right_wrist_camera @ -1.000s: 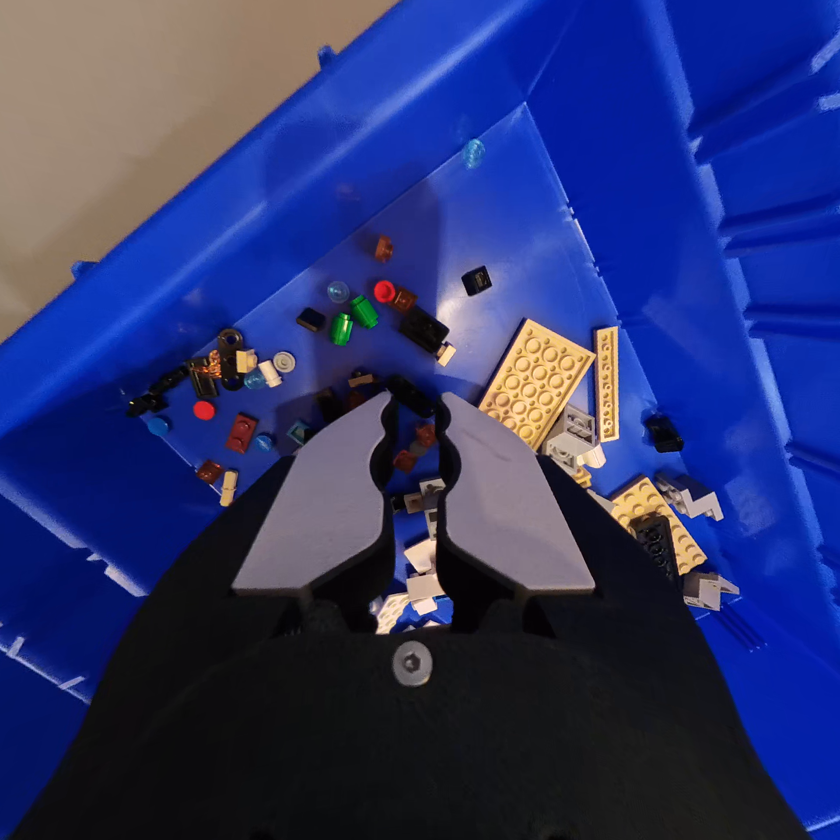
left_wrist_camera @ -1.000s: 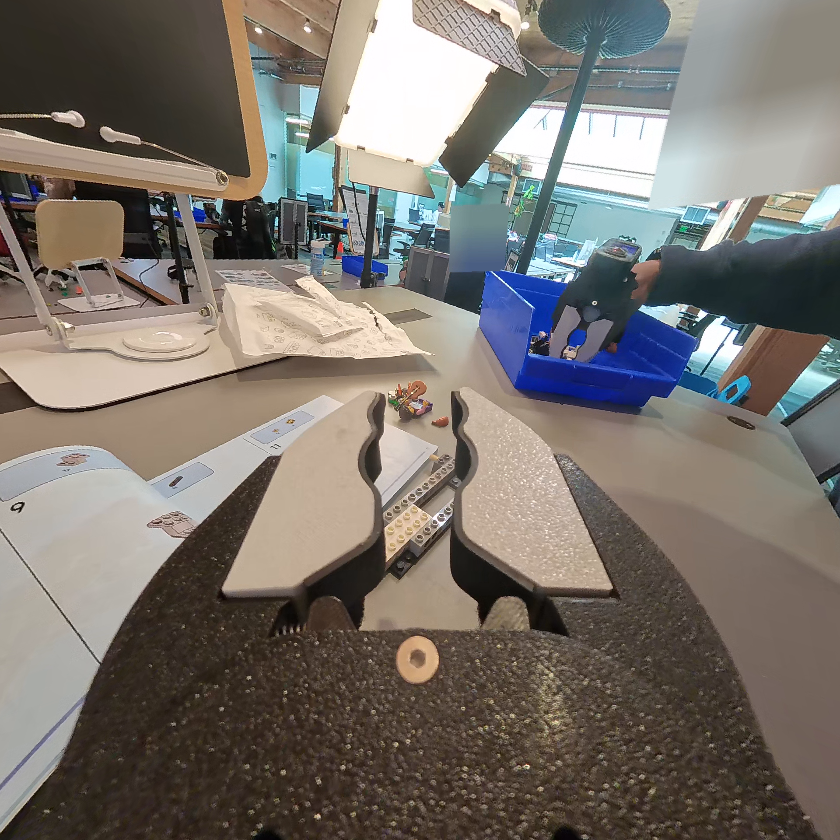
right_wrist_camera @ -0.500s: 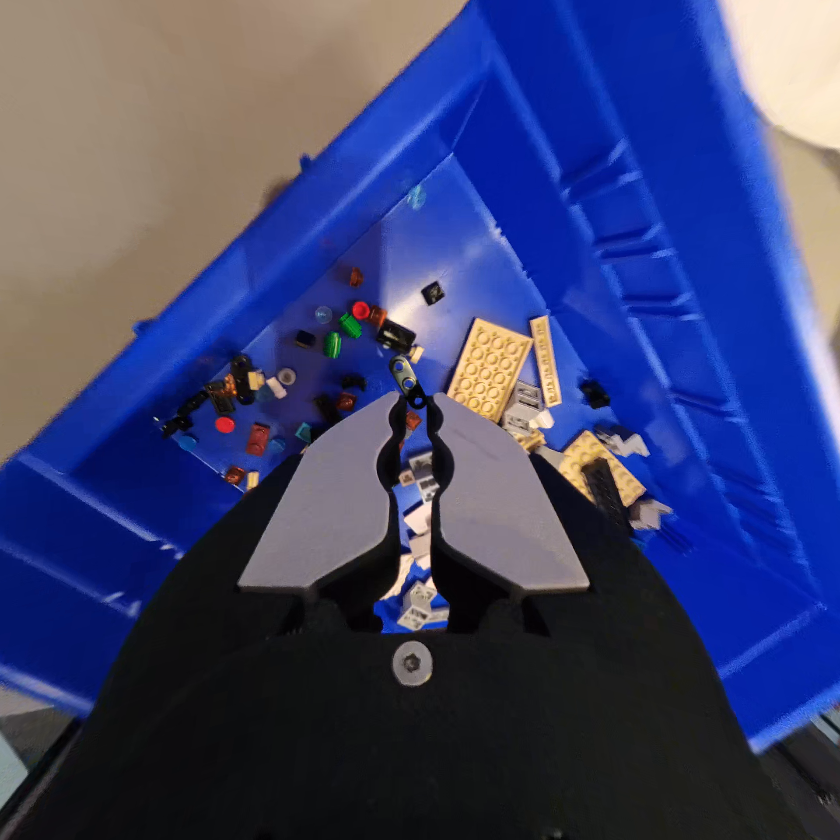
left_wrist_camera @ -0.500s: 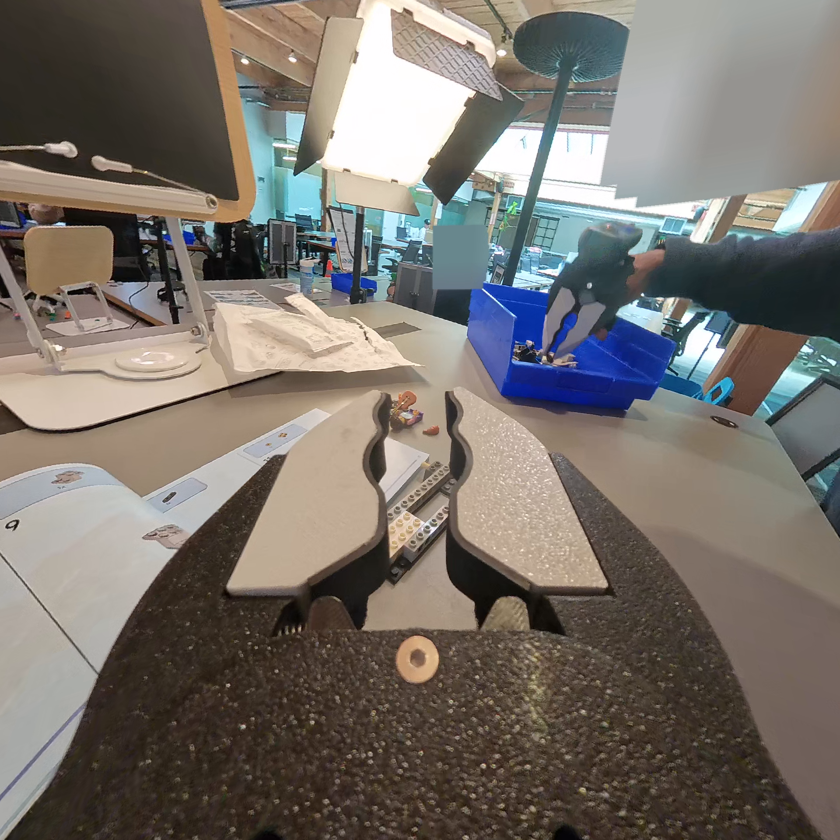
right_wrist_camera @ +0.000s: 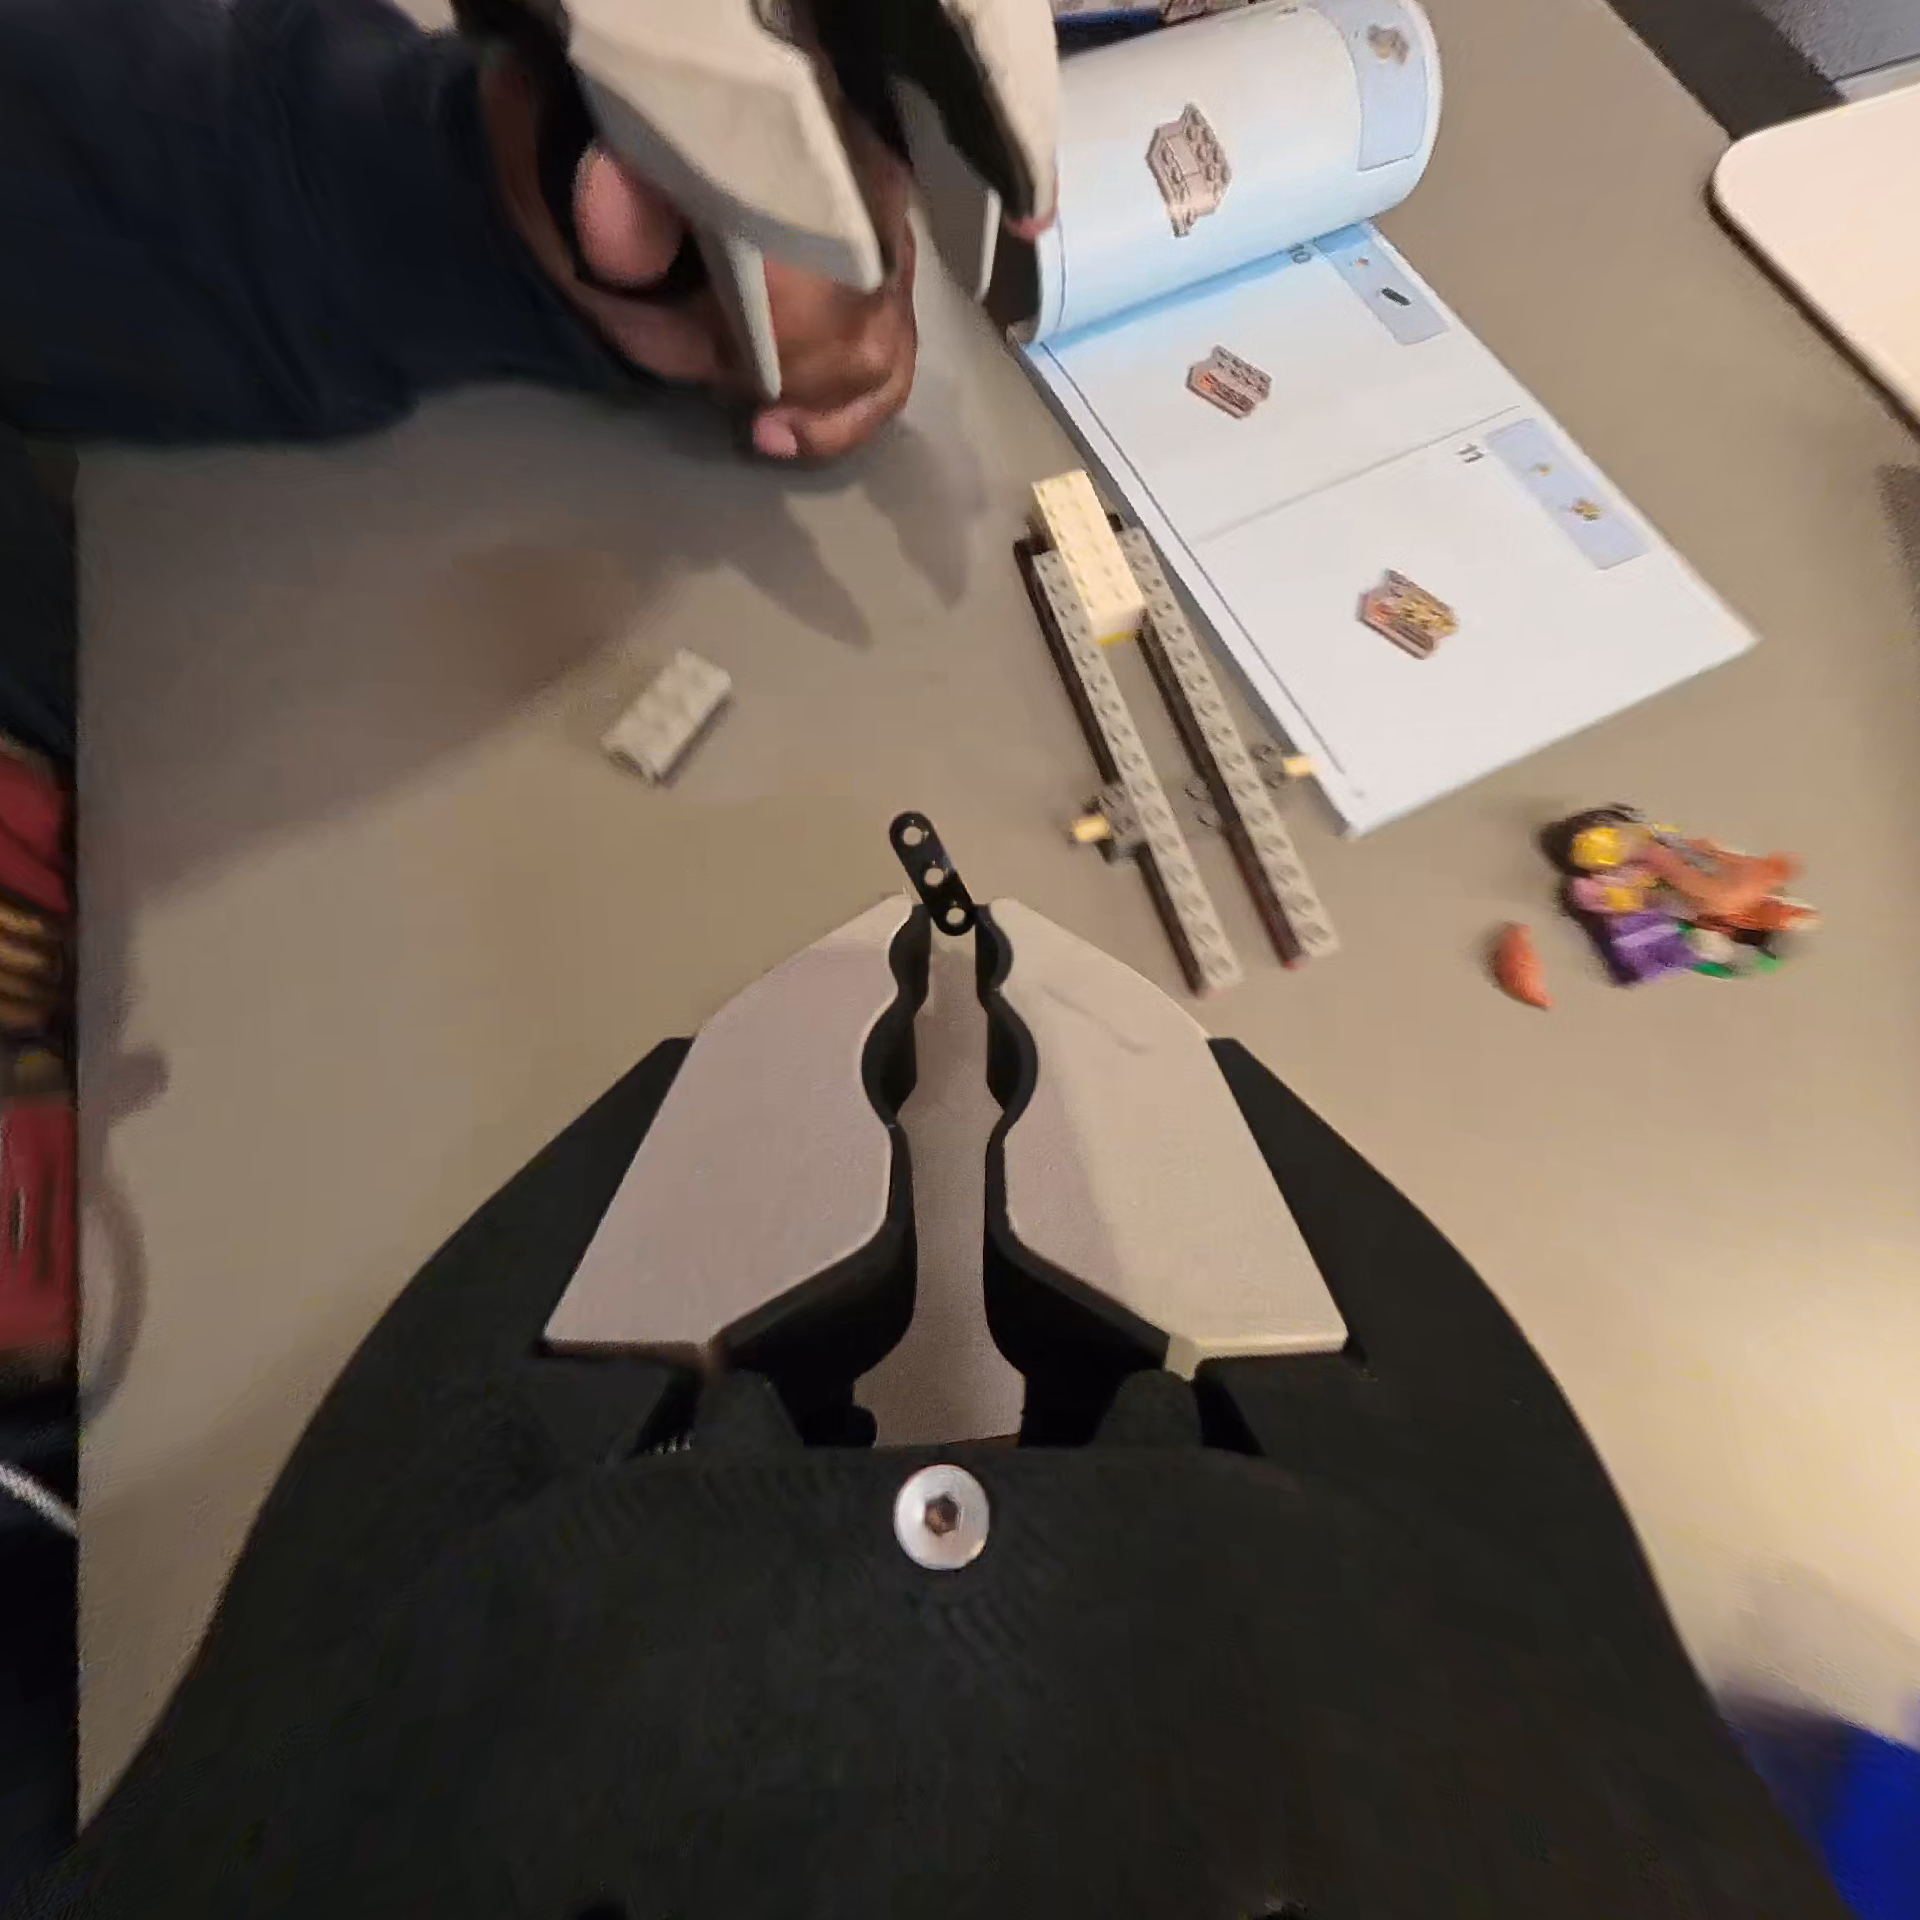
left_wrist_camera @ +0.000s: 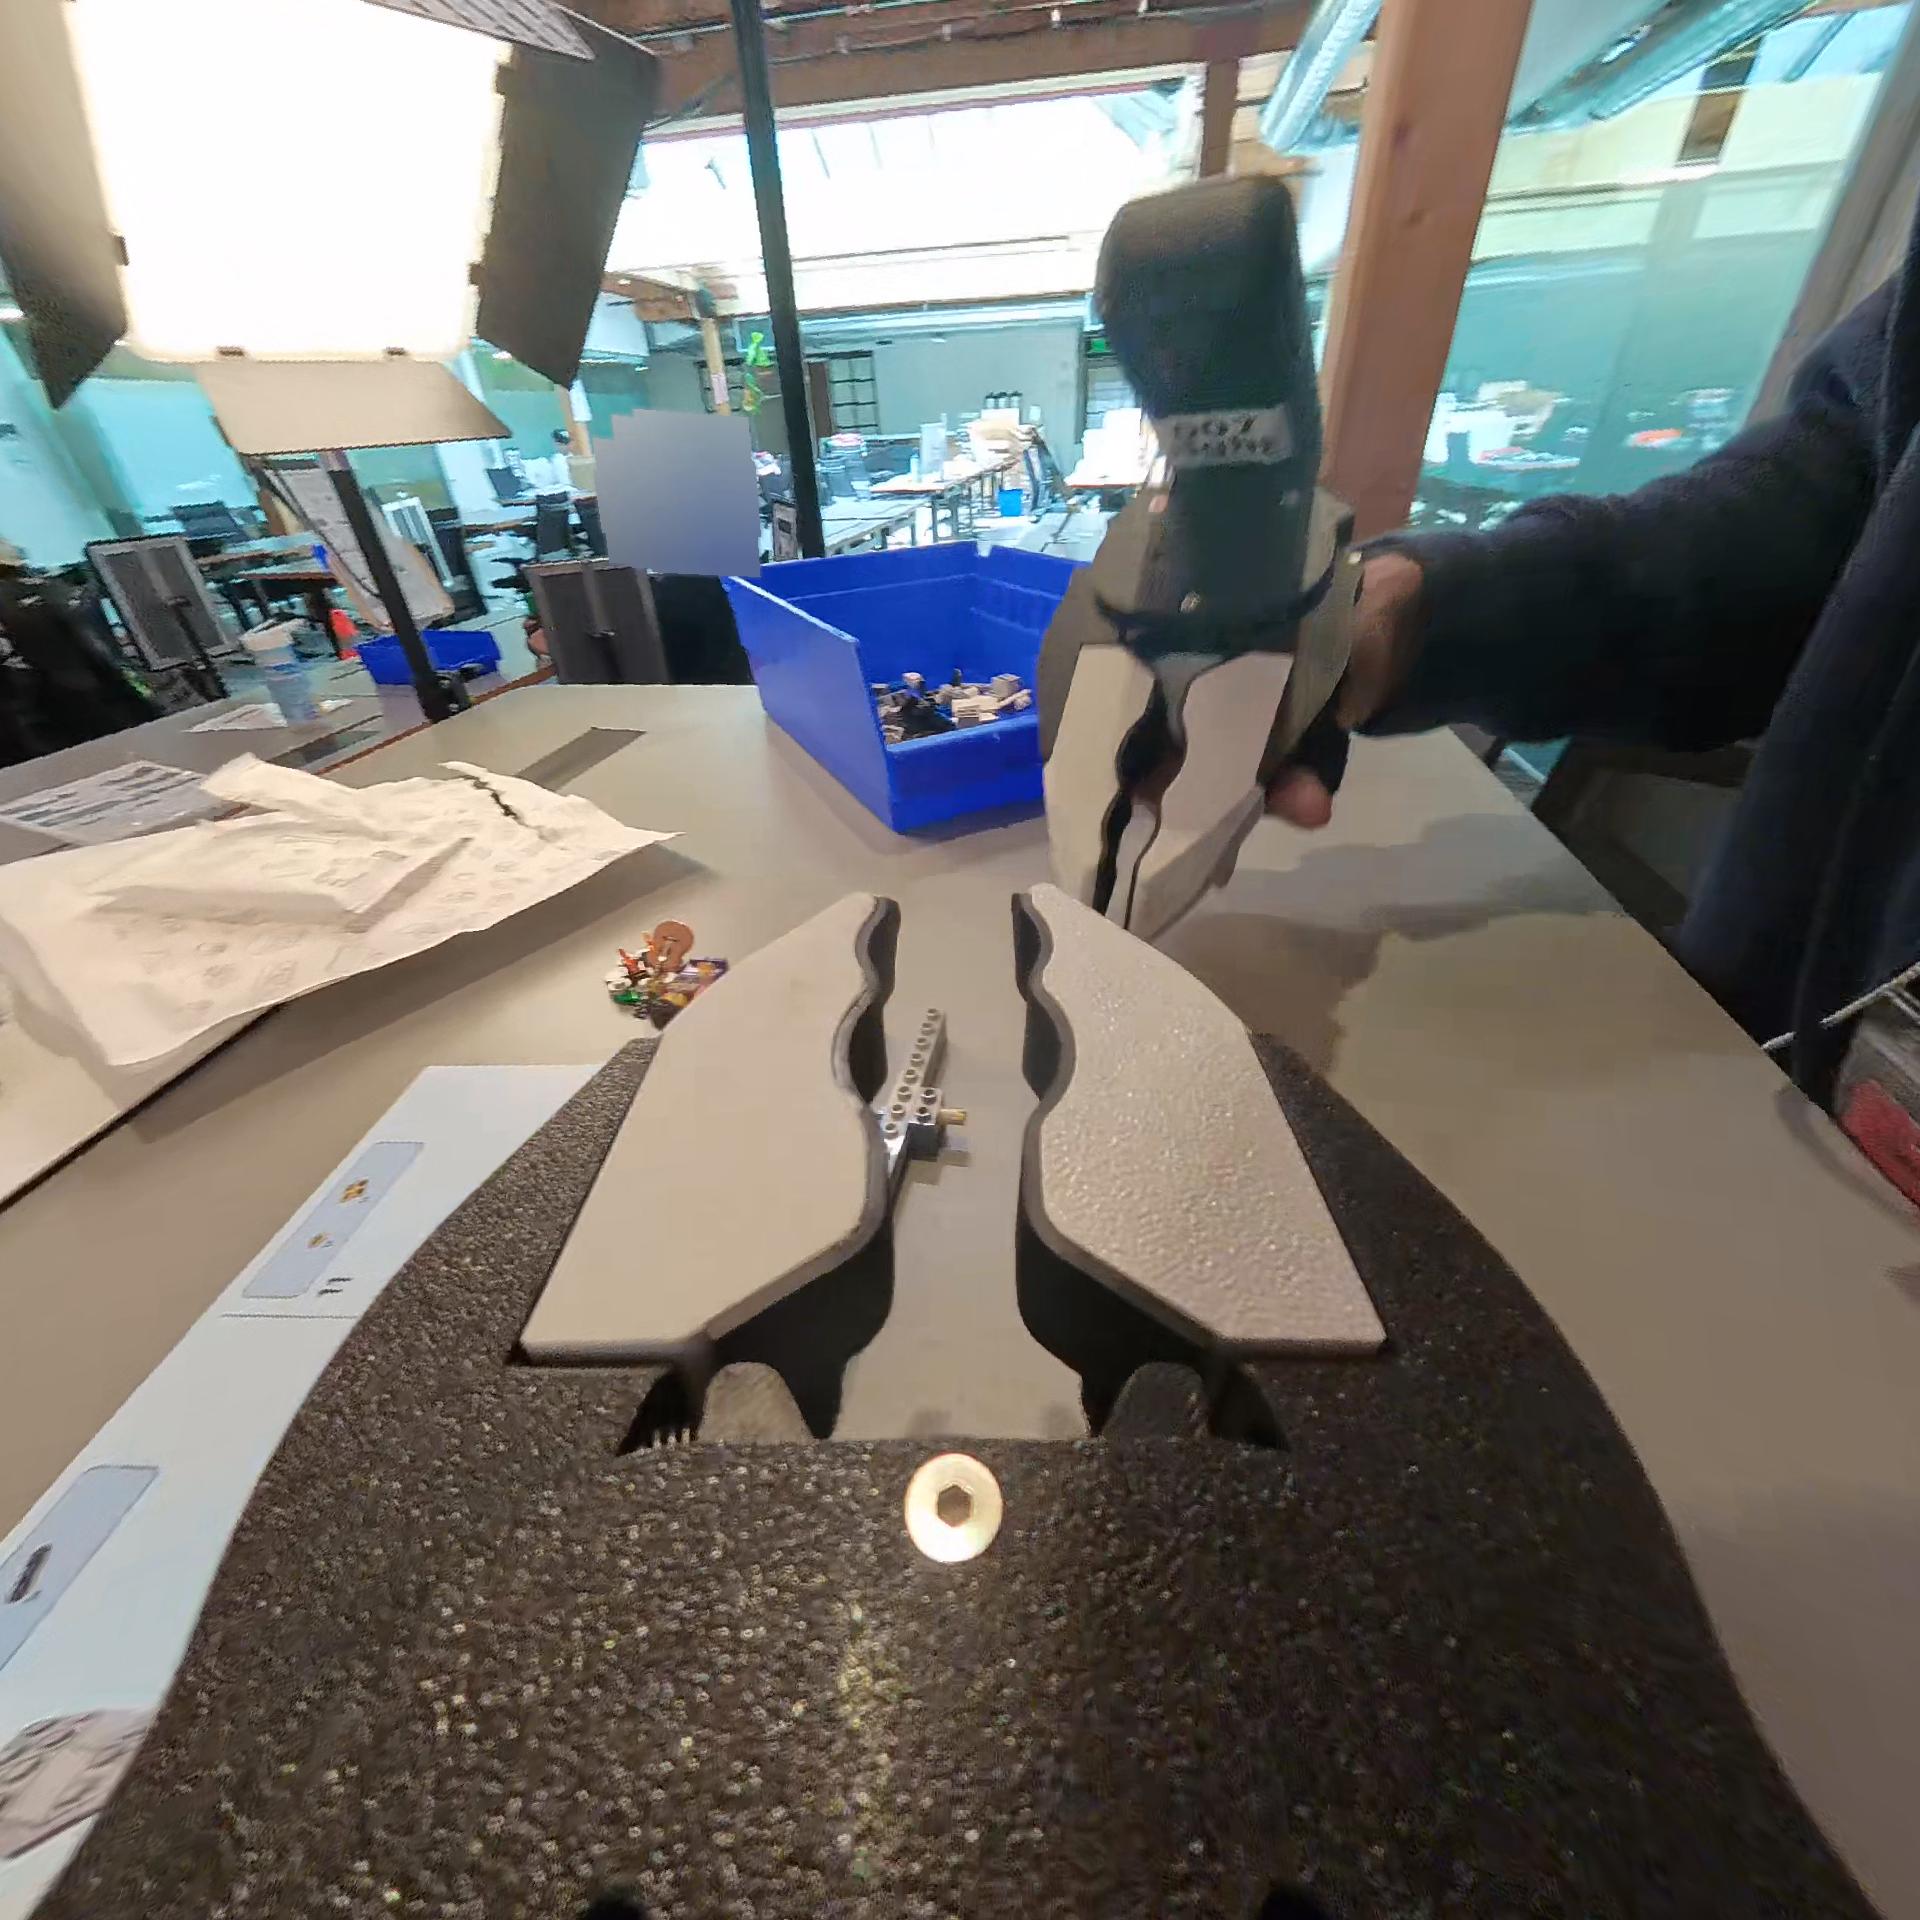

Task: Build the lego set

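My right gripper is shut on a small black beam with three holes, which sticks out past the fingertips above the grey table. It also shows in the left wrist view, close to my left fingertips. My left gripper is open and holds nothing. Below its gap a build of long grey bricks lies on the table. In the right wrist view the build has a tan brick on its far end, and the left gripper hovers above the table.
An open instruction booklet lies beside the build. A loose grey brick, a minifigure pile and an orange piece lie on the table. A blue bin of bricks and crumpled paper sit farther off. Left tips to right tips: about 10 centimetres. The right tips stand about 11 centimetres off the loose grey brick.
My right gripper shut on the black beam in the blue bin, lifted it out and carried it over the table to near my left gripper. The left gripper swung right.
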Available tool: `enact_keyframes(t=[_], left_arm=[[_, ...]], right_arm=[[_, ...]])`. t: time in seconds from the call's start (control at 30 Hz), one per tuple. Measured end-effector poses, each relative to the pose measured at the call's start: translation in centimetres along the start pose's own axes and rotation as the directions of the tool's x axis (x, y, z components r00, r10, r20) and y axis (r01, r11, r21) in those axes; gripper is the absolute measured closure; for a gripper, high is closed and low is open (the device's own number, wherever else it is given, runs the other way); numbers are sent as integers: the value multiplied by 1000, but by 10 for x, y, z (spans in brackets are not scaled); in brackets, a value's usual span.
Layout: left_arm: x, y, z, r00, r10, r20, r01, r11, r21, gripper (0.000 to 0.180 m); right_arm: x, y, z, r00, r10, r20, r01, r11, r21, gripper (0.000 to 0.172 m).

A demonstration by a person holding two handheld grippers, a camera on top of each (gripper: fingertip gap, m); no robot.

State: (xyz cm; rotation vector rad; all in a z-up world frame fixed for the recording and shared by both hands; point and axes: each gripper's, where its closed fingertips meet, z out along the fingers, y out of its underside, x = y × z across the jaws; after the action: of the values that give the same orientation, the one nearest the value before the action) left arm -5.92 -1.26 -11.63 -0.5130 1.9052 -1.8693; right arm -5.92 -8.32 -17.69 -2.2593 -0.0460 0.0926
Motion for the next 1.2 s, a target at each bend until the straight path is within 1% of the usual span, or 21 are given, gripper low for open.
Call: enact_keyframes(t=[0.1,0.23,0.3,0.43,0.5,0.63,0.8,0.87,0.97,1.1,1.2], left_arm=[[9,0,-2,999,-22,-45,22,1000,12,159],[9,-2,-6,992,-84,-98,87,996,29,159],[10,-4,-7,988,-96,-123,101,994,41,159],[9,-8,-13,984,-111,-141,122,990,74,159],[9,-8,-14,982,-117,-148,129,989,77,159],[10,-8,-14,978,-123,-166,138,987,78,159],[8,-10,-16,974,-144,-176,162,982,93,159],[7,-11,-18,973,-148,-177,168,980,106,159],[5,-13,-20,973,-155,-168,177,976,125,159],[-6,-15,-22,974,-188,-128,207,966,157,158],[-13,-14,-21,974,-211,-87,222,962,158,158]], right_arm=[[-15,-2,26,996,93,6,-94,995,24,164],[-23,7,44,994,110,-5,-110,994,6,163],[-22,15,50,992,124,-30,-125,992,-28,163],[-22,24,57,994,64,-85,-73,991,-111,163],[-24,23,59,995,37,-91,-48,992,-116,163],[-23,24,59,995,44,-93,-55,992,-113,163],[-25,22,57,996,53,-70,-59,994,-97,150],[-24,18,48,996,60,-71,-63,997,-41,149],[-16,20,19,991,82,-107,-80,997,24,149],[2,30,-46,977,105,-184,-93,993,70,149],[16,47,-101,966,93,-241,-83,995,49,149]])
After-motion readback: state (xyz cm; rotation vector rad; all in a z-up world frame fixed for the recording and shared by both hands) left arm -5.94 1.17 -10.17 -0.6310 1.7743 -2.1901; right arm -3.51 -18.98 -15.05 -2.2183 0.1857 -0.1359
